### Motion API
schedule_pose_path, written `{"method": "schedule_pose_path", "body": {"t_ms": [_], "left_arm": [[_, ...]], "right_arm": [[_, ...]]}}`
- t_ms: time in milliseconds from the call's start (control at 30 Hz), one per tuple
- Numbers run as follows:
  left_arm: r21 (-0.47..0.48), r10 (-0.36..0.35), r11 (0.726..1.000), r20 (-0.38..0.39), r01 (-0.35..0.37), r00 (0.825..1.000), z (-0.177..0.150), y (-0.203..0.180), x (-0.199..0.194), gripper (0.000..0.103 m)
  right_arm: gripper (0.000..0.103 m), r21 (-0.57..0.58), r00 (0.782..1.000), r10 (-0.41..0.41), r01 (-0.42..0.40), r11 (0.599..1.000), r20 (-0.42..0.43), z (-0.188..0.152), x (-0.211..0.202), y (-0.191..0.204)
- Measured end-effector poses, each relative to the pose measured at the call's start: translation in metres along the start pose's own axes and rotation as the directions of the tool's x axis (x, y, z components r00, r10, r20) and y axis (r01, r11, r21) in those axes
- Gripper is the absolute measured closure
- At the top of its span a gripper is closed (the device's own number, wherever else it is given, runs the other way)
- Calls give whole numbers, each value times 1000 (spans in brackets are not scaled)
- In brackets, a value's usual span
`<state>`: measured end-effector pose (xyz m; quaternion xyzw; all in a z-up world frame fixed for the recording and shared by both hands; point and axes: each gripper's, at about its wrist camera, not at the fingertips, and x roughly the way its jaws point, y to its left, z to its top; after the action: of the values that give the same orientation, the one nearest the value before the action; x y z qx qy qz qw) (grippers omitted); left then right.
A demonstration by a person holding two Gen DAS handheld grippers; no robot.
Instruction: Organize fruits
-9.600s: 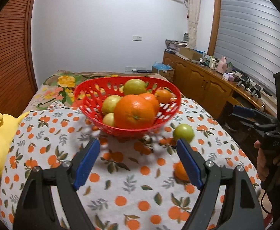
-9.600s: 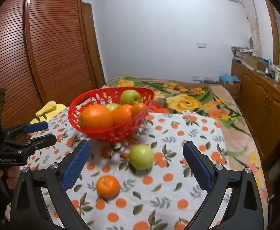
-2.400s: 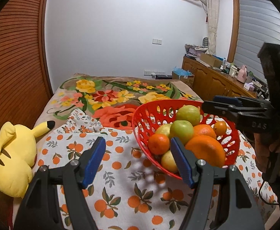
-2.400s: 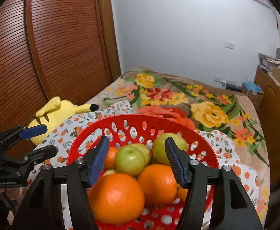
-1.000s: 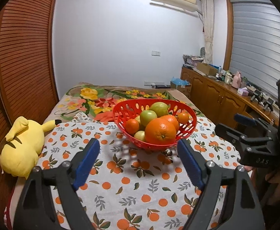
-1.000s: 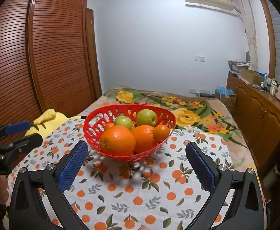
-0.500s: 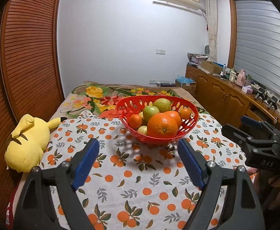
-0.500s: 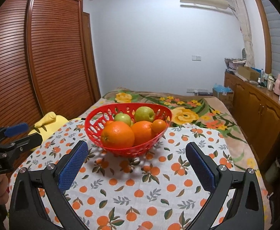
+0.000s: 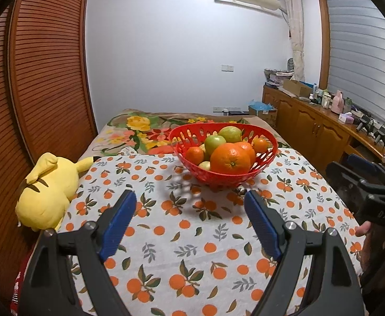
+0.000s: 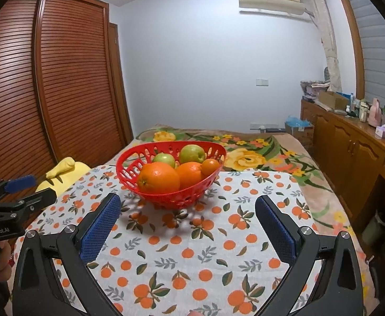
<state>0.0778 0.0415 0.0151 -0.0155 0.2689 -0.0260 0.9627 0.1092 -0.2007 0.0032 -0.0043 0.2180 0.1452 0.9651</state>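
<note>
A red plastic basket (image 9: 267, 159) stands on the far half of the orange-print tablecloth (image 9: 192, 237). It holds a large orange (image 9: 230, 159), smaller oranges and green apples (image 9: 214, 142). The basket (image 10: 131, 181) also shows in the right wrist view, with the large orange (image 10: 158, 177) in front. My left gripper (image 9: 191, 222) is open and empty, held back above the cloth's near part. My right gripper (image 10: 188, 225) is open and empty too, well short of the basket. Each gripper shows at the edge of the other's view.
A yellow plush toy (image 9: 47, 184) lies at the cloth's left edge. A floral blanket (image 10: 258, 155) lies behind the basket. A slatted wooden wardrobe (image 9: 39, 79) fills the left side. A wooden cabinet (image 10: 350, 144) with clutter runs along the right wall.
Earlier an apple and an orange lay on the cloth; now all fruit is in the basket. Over the last second both grippers have drawn back and up, open.
</note>
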Motion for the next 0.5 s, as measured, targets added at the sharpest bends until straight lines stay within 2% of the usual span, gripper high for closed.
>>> {"method": "schedule_pose_path", "body": {"t_ms": [500], "left_arm": [[-1,3,1000,-6,-3,1000,-3,2,0,18]], "right_arm": [[0,6,1000,-8,8,1000,-3,-4,-3,-1]]}}
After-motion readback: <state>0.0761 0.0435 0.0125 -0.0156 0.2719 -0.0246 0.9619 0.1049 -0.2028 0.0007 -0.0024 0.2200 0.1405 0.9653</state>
